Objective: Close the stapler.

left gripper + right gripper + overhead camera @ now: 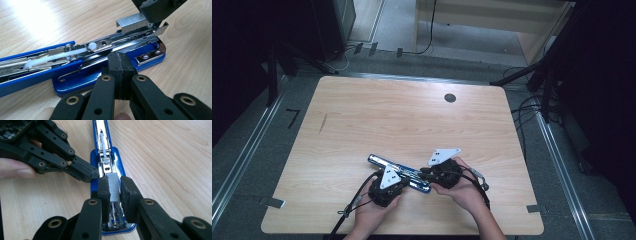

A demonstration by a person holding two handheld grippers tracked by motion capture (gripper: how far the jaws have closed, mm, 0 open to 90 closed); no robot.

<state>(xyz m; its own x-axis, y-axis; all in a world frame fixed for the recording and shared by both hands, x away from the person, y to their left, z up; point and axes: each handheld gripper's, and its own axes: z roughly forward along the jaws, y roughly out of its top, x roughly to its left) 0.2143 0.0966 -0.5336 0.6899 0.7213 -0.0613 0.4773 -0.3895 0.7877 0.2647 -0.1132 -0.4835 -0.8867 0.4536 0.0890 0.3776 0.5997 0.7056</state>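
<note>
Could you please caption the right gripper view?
Right gripper holds a strip of staples over the open blue stapler.

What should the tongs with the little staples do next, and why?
Probably lower the staple strip straight down into the open metal channel of the blue stapler. The right tongs pinch the strip just above that channel, the stapler lies opened out, and the shut left tongs press against its base, steadying it.

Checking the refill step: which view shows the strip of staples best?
The right gripper view: the strip of staples sits centred between the right hand-held gripper pads, over the open blue stapler. The left gripper view shows its end from the side, partly covered. In the high view it cannot be made out.
</note>
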